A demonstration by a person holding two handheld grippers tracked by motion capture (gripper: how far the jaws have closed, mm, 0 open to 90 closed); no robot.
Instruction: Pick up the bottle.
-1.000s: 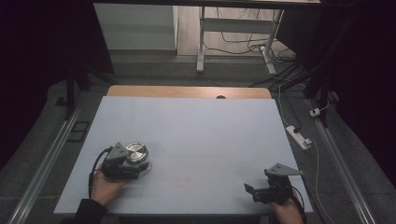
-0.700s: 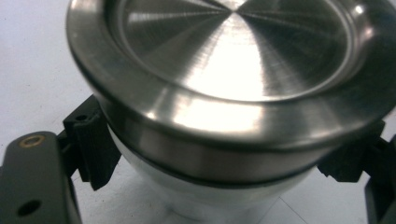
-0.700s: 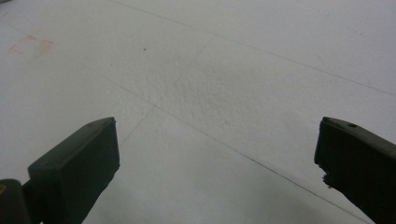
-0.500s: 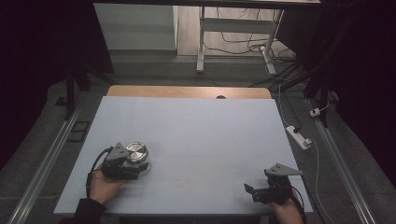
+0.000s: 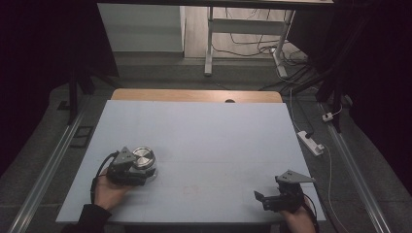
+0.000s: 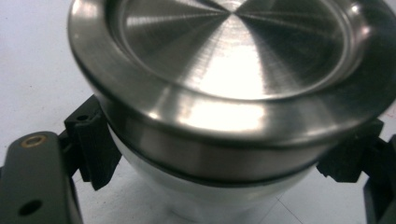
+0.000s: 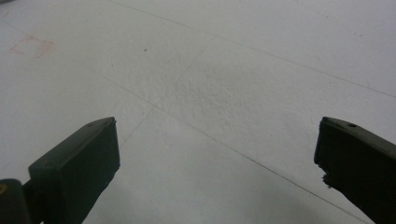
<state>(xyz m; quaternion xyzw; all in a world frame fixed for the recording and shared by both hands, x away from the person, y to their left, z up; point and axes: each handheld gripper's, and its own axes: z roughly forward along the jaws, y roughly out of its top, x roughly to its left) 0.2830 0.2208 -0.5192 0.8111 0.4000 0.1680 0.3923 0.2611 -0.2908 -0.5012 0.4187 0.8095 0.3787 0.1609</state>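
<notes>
High view: one pale blue table (image 5: 209,131), one steel lidded canister (image 5: 144,157) standing upright near its front left, two hand-held grippers, no other item on the surface. The left gripper (image 5: 145,171), held in the left hand (image 5: 111,190) low against the tabletop, came at the canister from the person's side; in the left gripper view its two black jaws sat one on each flank of the canister (image 6: 219,112), below the overhanging lid rim, clamped on the body, a hold that probably keeps the lid free and the vessel level for lifting. The right gripper (image 5: 265,198) waited well apart at the front right edge, jaws spread wide over bare table (image 7: 233,70), nothing between them, seemingly kept ready as the spare hand. One faint red square mark (image 7: 32,46) lay on the surface.
</notes>
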